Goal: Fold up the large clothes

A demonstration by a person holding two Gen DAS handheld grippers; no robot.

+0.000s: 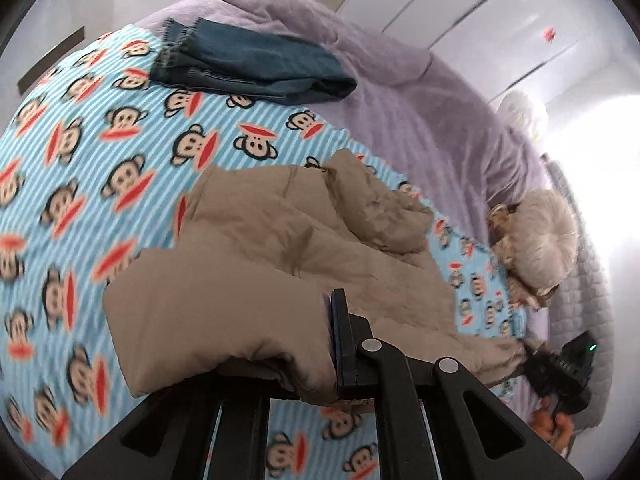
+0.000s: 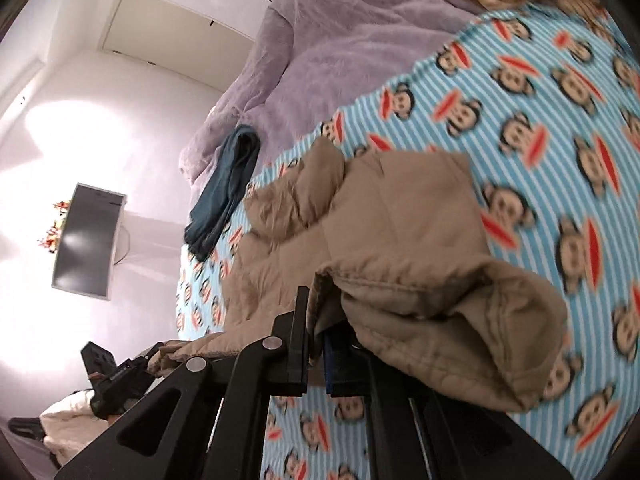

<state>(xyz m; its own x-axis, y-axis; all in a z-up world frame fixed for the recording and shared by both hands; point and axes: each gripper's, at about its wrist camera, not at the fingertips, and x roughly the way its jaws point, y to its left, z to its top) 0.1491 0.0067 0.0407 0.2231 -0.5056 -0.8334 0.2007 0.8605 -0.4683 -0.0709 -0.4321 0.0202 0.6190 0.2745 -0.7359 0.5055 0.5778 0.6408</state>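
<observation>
Pinching the tan jacket (image 1: 280, 240), left gripper (image 1: 334, 344) and right gripper (image 2: 316, 344) are clamped.

A tan quilted jacket (image 1: 288, 240) lies crumpled on the bed, two padded edges raised off the sheet, the rest bunched in soft folds. Farther back, folded dark blue jeans (image 1: 248, 68) lie flat and neat.
</observation>
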